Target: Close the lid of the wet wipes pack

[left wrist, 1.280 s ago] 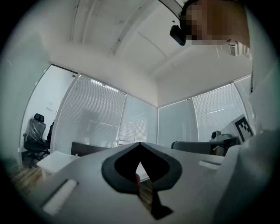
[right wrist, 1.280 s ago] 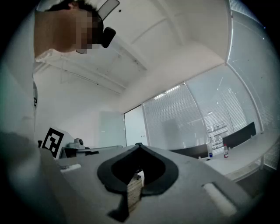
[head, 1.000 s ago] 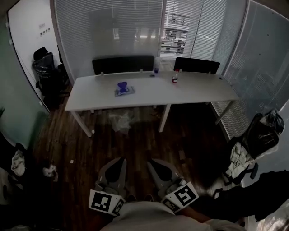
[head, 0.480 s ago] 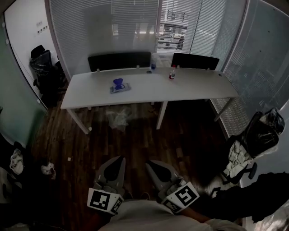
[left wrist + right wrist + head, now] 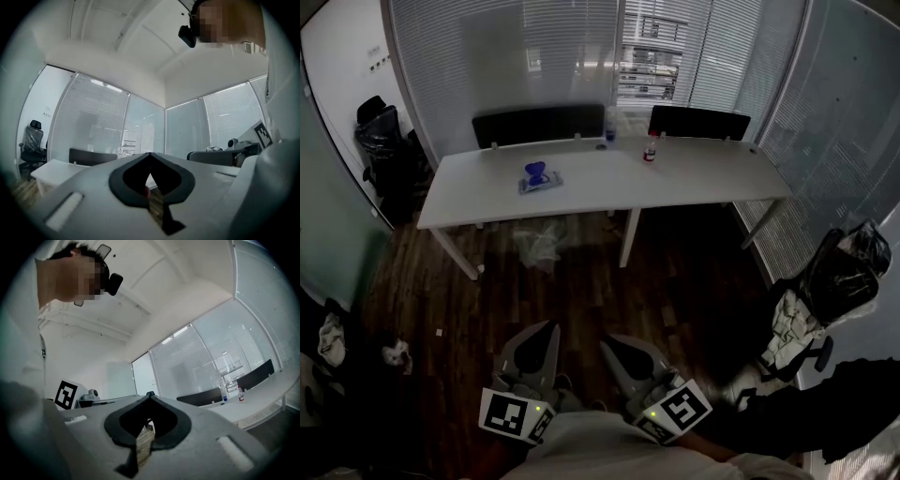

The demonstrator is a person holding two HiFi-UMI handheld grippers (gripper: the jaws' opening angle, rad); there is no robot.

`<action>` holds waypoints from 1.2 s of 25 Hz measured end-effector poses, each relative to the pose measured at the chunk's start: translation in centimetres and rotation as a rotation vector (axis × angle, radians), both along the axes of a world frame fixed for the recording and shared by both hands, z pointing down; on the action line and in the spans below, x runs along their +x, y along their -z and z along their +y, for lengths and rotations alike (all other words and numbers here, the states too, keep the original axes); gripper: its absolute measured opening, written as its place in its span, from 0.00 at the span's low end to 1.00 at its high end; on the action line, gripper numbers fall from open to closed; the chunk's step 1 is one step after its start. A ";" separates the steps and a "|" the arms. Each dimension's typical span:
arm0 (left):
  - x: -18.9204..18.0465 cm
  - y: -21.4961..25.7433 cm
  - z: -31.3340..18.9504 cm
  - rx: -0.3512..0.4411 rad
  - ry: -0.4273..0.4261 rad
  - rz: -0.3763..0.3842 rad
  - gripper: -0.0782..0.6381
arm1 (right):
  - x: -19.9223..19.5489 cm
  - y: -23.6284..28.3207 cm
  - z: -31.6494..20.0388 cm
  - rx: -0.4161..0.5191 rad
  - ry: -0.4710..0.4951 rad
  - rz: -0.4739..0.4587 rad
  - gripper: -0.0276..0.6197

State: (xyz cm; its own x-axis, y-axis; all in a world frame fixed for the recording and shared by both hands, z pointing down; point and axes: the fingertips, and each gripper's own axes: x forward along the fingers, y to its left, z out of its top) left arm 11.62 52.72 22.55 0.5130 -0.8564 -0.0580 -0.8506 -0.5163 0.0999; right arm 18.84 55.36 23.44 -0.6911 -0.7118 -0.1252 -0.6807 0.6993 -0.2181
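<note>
- My left claw is clenched. Its tips touch and there is nothing in it.
- My right claw is clenched and empty too.
- Both claws are low by my body, over the dark wood floor, well apart from the white table.
- The wet wipes pack lies flat on the table, nearer the table's left end.
- Its blue lid stands up, open.
- A small bottle with a red cap stands near the table's back edge, around the middle.
- A crumpled clear bag lies on the floor under the table.
</note>
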 end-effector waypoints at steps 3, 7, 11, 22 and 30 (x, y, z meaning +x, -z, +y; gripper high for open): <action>-0.2 -0.2 -1.1 -0.002 -0.001 -0.005 0.11 | -0.4 -0.4 -1.1 -0.010 0.006 0.001 0.04; -1.1 -1.0 -3.4 -0.008 -0.004 -0.002 0.11 | -1.4 -0.9 -3.3 -0.014 0.004 0.010 0.04; -2.7 -2.4 -7.5 -0.021 -0.005 -0.002 0.11 | -2.9 -2.1 -7.4 -0.023 -0.002 0.012 0.04; -12.2 -3.2 -26.6 -0.065 0.023 -0.010 0.11 | -11.7 -3.1 -26.6 -0.088 -0.010 0.017 0.04; -16.8 -3.4 -38.2 -0.088 0.000 0.028 0.11 | -17.8 -2.4 -38.6 -0.106 0.010 0.047 0.04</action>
State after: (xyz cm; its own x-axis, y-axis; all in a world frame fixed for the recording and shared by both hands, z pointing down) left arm -5.22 14.55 25.98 0.5121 -0.8589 0.0035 -0.8469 -0.5043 0.1685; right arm 1.02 16.71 25.89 -0.7016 -0.7124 -0.0172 -0.6849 0.6808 -0.2596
